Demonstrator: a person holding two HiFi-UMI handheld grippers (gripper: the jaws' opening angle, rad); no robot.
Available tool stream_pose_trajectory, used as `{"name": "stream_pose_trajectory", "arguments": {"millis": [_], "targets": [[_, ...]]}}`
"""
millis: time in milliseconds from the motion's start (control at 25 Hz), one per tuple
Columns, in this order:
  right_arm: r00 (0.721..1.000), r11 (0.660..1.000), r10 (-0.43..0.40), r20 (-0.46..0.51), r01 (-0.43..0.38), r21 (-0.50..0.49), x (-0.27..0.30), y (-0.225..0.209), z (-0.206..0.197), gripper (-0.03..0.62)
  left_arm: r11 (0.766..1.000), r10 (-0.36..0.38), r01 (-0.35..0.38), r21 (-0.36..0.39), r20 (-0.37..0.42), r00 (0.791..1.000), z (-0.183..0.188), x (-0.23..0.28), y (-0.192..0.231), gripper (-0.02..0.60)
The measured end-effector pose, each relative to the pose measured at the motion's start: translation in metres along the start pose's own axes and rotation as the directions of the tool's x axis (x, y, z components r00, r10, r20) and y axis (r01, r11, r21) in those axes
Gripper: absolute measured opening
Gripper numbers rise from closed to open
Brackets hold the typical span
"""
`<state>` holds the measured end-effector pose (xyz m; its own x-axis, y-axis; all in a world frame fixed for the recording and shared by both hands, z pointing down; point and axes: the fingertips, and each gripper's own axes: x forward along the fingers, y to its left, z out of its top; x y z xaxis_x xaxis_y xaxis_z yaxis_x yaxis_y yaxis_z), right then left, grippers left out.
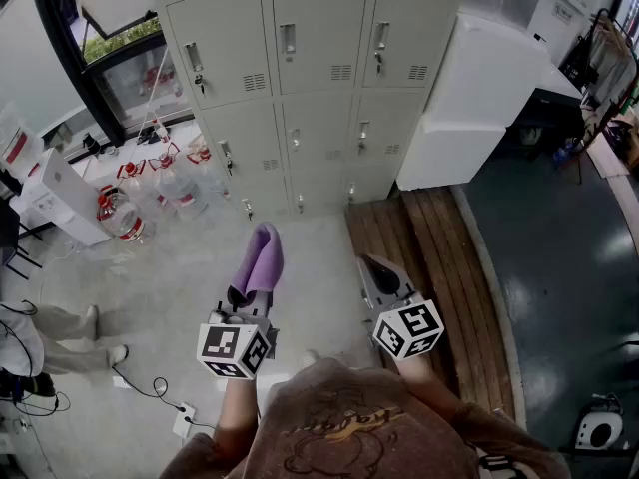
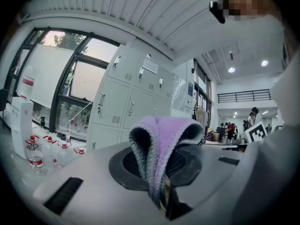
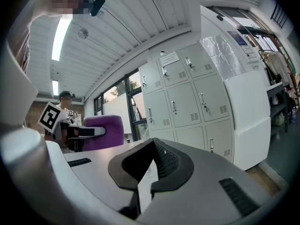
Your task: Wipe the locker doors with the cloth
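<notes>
Holding the cloth (image 2: 161, 139) clamped in my left claw (image 2: 161, 191), fold upward, well short of the lockers (image 1: 319, 78). Right claw (image 3: 145, 172) closed to a slit, empty. Recommendation: approach the lockers, press the fold flat, work around the handles.

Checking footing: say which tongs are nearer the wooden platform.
Right. The right tongs hang over the left edge of the wooden platform; the left tongs, shut on the purple cloth, are to its left over the floor.
</notes>
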<state>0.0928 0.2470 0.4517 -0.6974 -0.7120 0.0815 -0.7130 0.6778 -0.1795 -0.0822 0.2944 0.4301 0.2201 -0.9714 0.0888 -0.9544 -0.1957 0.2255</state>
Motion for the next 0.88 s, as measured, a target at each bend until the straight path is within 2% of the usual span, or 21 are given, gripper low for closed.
{"name": "stream_pose_trajectory", "arguments": {"millis": [240,480,680,880], "targets": [[1.0,1.0,0.008,-0.003,-0.008,0.027,0.008,0.003,-0.001,-0.002,1.0,-0.003,0.003,0.015,-0.001,1.0,0.002,0.002,0.005,0.043],[0.999,0.998,0.026,0.033,-0.028,0.053,0.02,0.016,-0.004,-0.002,0.999,-0.041,0.041,0.034,0.0,0.999,0.004,0.006,0.018,0.043],[0.999,0.998,-0.006,0.036,0.004,0.057,0.03,0.015,-0.01,-0.002,0.995,-0.079,0.079,0.062,0.0,0.997,0.008,0.019,0.026,0.043],[0.999,0.997,-0.041,0.028,0.039,0.064,0.049,-0.001,-0.014,-0.002,0.995,-0.081,0.081,0.063,-0.004,0.997,0.008,0.035,0.039,0.043]]}}
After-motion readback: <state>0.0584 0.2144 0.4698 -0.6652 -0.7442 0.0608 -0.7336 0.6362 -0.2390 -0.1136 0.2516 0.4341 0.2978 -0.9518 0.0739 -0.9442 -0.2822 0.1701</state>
